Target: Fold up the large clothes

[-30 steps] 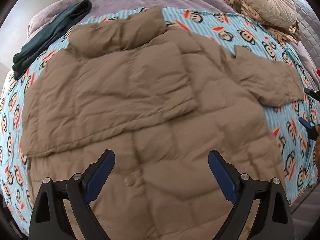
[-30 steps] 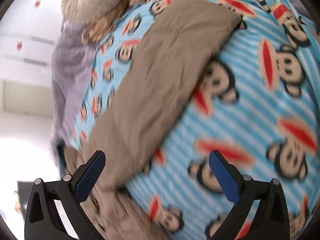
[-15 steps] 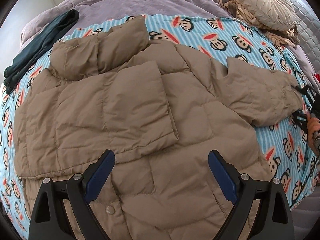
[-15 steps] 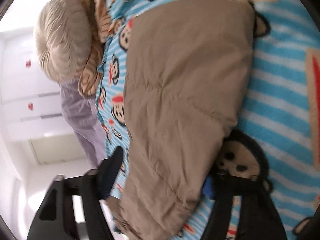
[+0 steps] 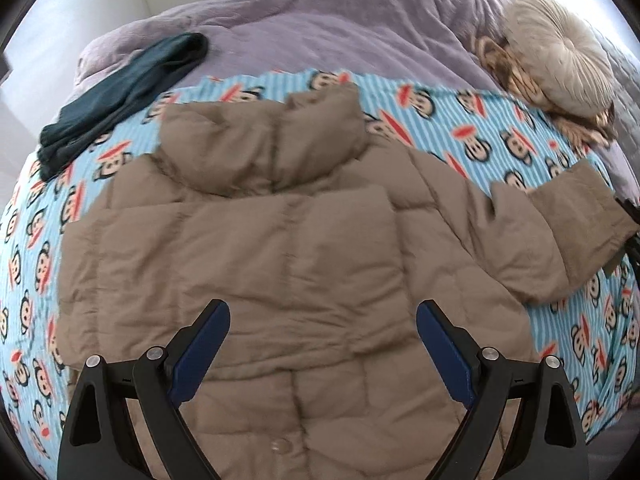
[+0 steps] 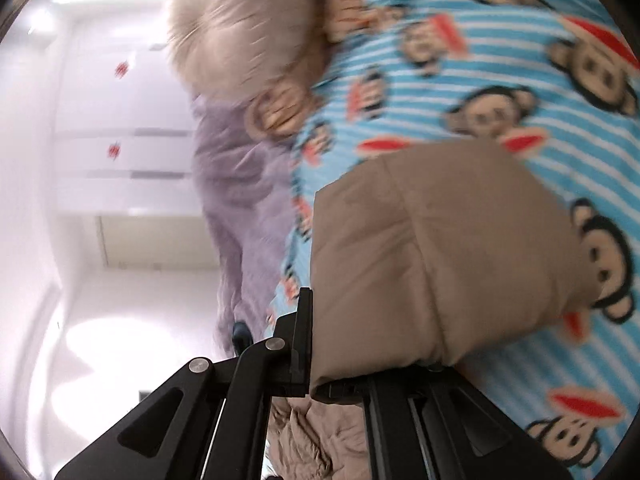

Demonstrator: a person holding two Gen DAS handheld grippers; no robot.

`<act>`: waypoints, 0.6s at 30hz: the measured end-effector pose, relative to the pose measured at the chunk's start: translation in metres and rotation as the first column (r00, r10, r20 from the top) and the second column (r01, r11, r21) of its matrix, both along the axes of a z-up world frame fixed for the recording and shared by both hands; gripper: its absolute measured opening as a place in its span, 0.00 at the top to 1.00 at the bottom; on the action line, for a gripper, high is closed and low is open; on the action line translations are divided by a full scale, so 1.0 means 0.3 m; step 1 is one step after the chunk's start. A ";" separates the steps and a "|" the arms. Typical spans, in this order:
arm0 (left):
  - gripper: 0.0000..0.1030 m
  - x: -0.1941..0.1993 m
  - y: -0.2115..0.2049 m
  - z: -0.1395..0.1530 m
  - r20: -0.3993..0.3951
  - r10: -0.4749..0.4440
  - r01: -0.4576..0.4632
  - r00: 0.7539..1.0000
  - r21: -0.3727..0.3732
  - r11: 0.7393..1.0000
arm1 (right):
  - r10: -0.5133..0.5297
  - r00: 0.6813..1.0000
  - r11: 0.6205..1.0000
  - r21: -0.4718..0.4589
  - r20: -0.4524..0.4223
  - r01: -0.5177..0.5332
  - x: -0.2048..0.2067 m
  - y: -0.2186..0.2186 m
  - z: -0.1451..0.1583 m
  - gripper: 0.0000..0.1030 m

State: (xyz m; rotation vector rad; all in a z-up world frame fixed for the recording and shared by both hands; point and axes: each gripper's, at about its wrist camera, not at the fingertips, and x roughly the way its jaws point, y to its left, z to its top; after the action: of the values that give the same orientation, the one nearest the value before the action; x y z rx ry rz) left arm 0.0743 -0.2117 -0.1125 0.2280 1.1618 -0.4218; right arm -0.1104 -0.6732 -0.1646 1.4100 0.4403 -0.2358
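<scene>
**Right gripper pinches the jacket's cuff; left waits wide over the body**

The tan puffer jacket (image 5: 280,248) lies spread, collar away from the left jaws, on a monkey-print blanket (image 5: 480,128). One sleeve already lies folded across its chest; the other sleeve (image 5: 560,232) stretches out to the side, and its cuff end sits clamped in the right gripper (image 6: 320,380), whose jaws have closed on the fabric with the sleeve bulging out just beyond them.

It looks quilted, soft and light (bulky rather than heavy), so it should bend easily but spring back and trap air; the shell seems smooth enough to slip from a shallow pinch. The cuff, the hem corners and the shoulder seams look like the firmer places to take hold, since a bite on the padded middle would only gather loft.

The left gripper (image 5: 322,356) hangs over the lower front of the jacket, pointing steeply down, its blue pads standing wide with nothing between them; a snap button shows just below the jaws. The right gripper points shallowly downward, rolled well onto its side.

Beyond the left jaws lie a purple duvet (image 5: 340,32), a dark folded garment (image 5: 120,92) and a round pleated cushion (image 5: 556,68).
</scene>
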 end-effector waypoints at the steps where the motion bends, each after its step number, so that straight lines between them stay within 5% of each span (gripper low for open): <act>1: 0.08 0.007 0.019 0.004 0.004 0.011 -0.011 1.000 -0.002 1.000 | 0.026 1.000 0.999 -0.023 0.005 -0.026 0.026 0.029 0.031 0.96; 5: 0.08 0.036 0.121 0.016 0.012 0.067 -0.067 0.998 -0.009 0.998 | 0.154 0.988 0.975 -0.157 -0.009 -0.154 0.161 0.188 0.163 0.96; 8: 0.08 0.051 0.198 0.019 0.018 0.100 -0.099 0.995 -0.012 0.995 | 0.258 0.965 0.921 -0.286 -0.055 -0.263 0.262 0.349 0.254 0.96; 13: 0.08 0.088 0.338 0.008 0.025 0.162 -0.162 0.986 -0.015 0.987 | 0.402 0.898 0.760 -0.480 -0.181 -0.437 0.416 0.672 0.341 0.96; 18: 0.08 0.125 0.456 -0.026 0.025 0.221 -0.220 0.975 -0.023 0.975 | 0.507 0.790 0.566 -0.558 -0.345 -0.607 0.539 1.019 0.273 0.96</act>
State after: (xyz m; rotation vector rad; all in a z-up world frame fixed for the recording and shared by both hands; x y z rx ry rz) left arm 0.1118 -0.0748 -0.1203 0.0850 1.1411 -0.2335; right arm 0.0515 -0.3674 -0.0826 0.5058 0.8228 0.0450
